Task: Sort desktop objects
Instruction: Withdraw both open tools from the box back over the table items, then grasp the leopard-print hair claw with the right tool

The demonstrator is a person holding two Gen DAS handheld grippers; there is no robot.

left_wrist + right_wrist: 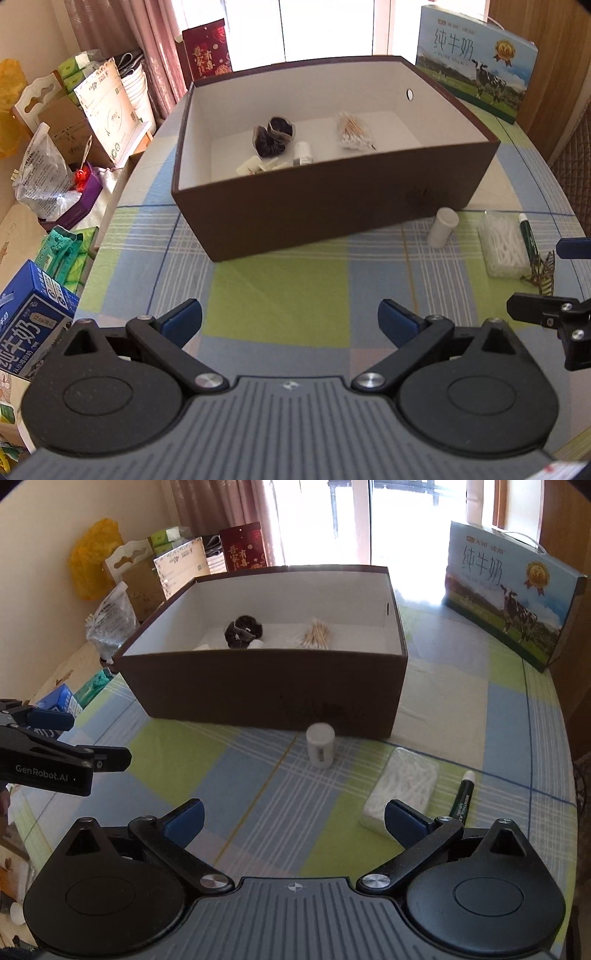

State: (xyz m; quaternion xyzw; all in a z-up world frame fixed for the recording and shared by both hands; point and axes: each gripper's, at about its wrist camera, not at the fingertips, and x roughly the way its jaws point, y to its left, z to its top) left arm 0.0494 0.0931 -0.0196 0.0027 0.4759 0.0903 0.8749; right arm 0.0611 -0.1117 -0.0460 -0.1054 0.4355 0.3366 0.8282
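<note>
A brown open box (332, 206) (266, 694) stands mid-table. It holds dark scrunchies (273, 134) (243, 629), a cotton swab bag (352, 131) (314, 631) and small white items (303, 153). In front of it on the checked cloth lie a white bottle (443, 227) (320, 747), a clear swab box (502, 245) (400, 786), a green pen (527, 234) (461, 799) and a hair clip (543, 273). My left gripper (290, 323) is open and empty over the cloth. My right gripper (293, 818) is open and empty, its right fingertip (404, 821) by the swab box.
A milk carton box (476, 62) (513, 594) stands at the back right. Boxes, bags and packets (66, 147) crowd the area left of the table. The table edge curves down the left side. The left gripper shows in the right wrist view (90, 738).
</note>
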